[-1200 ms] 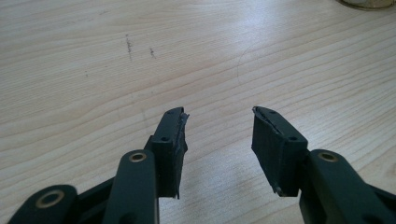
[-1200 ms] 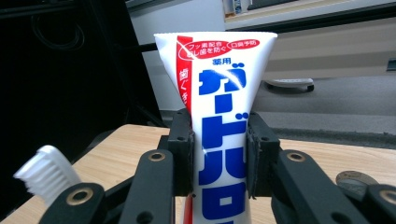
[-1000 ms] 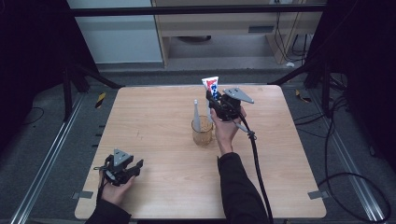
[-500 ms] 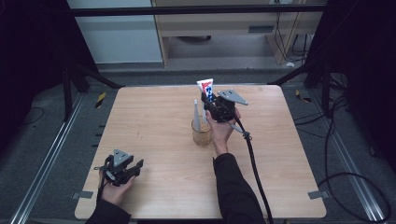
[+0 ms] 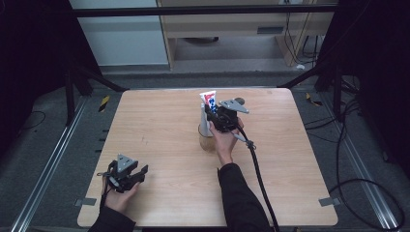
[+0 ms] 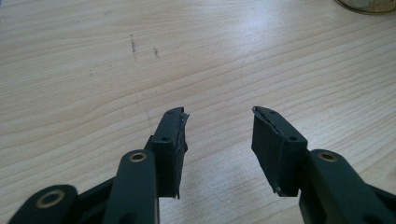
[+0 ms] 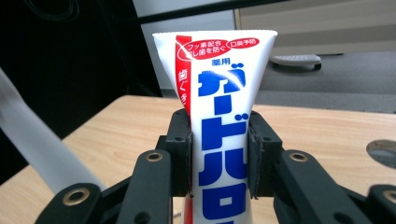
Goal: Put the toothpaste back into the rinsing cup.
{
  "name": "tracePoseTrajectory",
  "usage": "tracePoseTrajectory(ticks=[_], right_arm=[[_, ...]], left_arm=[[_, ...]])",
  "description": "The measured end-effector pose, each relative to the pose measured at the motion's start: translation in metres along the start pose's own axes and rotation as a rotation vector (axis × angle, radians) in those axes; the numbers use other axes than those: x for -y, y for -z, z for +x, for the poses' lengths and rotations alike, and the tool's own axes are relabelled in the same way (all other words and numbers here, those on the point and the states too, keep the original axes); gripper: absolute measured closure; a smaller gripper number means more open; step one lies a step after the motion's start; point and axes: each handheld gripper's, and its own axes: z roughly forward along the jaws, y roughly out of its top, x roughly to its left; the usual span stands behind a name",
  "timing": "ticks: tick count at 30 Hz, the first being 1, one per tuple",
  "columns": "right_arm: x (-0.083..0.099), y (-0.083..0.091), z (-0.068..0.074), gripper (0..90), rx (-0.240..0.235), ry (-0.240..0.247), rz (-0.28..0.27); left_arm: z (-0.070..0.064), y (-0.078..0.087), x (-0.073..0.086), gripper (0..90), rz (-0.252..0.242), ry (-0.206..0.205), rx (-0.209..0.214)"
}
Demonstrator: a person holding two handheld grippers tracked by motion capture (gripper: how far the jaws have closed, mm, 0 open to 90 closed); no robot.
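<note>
My right gripper (image 5: pixel 216 114) is shut on a white toothpaste tube (image 7: pixel 219 98) with red and blue print, held upright with its flat crimped end up. In the high view the tube (image 5: pixel 208 100) hangs just above a clear glass cup (image 5: pixel 206 137) near the table's middle. A pale second tube (image 5: pixel 203 118) stands tilted in that cup, and it appears blurred at the left of the right gripper view (image 7: pixel 37 144). My left gripper (image 5: pixel 137 175) rests open near the front left of the table, with nothing between its jaws (image 6: pixel 219 130).
The wooden table (image 5: pixel 159 125) has faint dark scuffs (image 6: pixel 134 44). The cup's base (image 6: pixel 369 4) sits at the top right of the left gripper view. A round grommet hole (image 7: pixel 383 150) lies in the table's far side. Black cable (image 5: pixel 258 174) trails from my right gripper.
My right gripper has carried the toothpaste tube leftward, from beside the cup to right over it. The left gripper has stayed still.
</note>
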Motion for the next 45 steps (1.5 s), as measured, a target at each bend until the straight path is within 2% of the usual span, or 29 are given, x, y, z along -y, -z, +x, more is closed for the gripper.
tracePoseTrajectory(ticks=[3, 7, 17, 24, 27, 29, 34, 39, 41, 43, 45], right_arm=[[0.003, -0.001, -0.001, 66.3, 0.004, 0.011, 0.029], [0.007, 0.002, -0.003, 65.6, -0.012, -0.005, 0.044], [0.013, 0.016, -0.001, 62.3, -0.022, 0.056, 0.141], [0.022, 0.021, -0.002, 57.3, -0.027, 0.080, 0.222], [0.023, 0.024, -0.002, 56.4, -0.028, 0.088, 0.231], [0.021, 0.026, -0.001, 54.8, -0.026, 0.110, 0.238], [0.016, 0.036, 0.000, 45.3, -0.013, 0.154, 0.250], [0.010, 0.056, -0.003, 34.9, -0.025, 0.147, 0.250], [0.010, 0.063, -0.005, 29.5, -0.036, 0.142, 0.269], [0.011, 0.071, -0.007, 23.8, -0.046, 0.142, 0.311], [0.013, 0.081, -0.010, 22.8, -0.046, 0.145, 0.316]], left_arm=[[0.000, 0.000, 0.000, 53.9, 0.002, -0.001, 0.001], [0.000, 0.000, 0.000, 53.9, 0.001, -0.001, 0.000], [-0.002, 0.000, 0.000, 53.9, 0.003, -0.006, 0.000], [-0.001, 0.000, 0.000, 54.0, 0.006, -0.004, 0.000], [-0.001, 0.000, 0.000, 54.0, 0.008, -0.006, 0.000], [-0.001, 0.000, 0.000, 54.0, 0.009, -0.006, 0.000], [-0.002, 0.000, 0.000, 54.0, 0.009, -0.006, 0.001], [-0.002, -0.002, 0.001, 53.9, 0.020, -0.004, 0.008], [-0.002, -0.002, 0.001, 53.9, 0.023, -0.002, 0.009], [-0.001, -0.002, 0.001, 53.9, 0.023, 0.002, 0.013], [-0.001, -0.001, 0.002, 53.8, 0.025, 0.004, 0.012]])
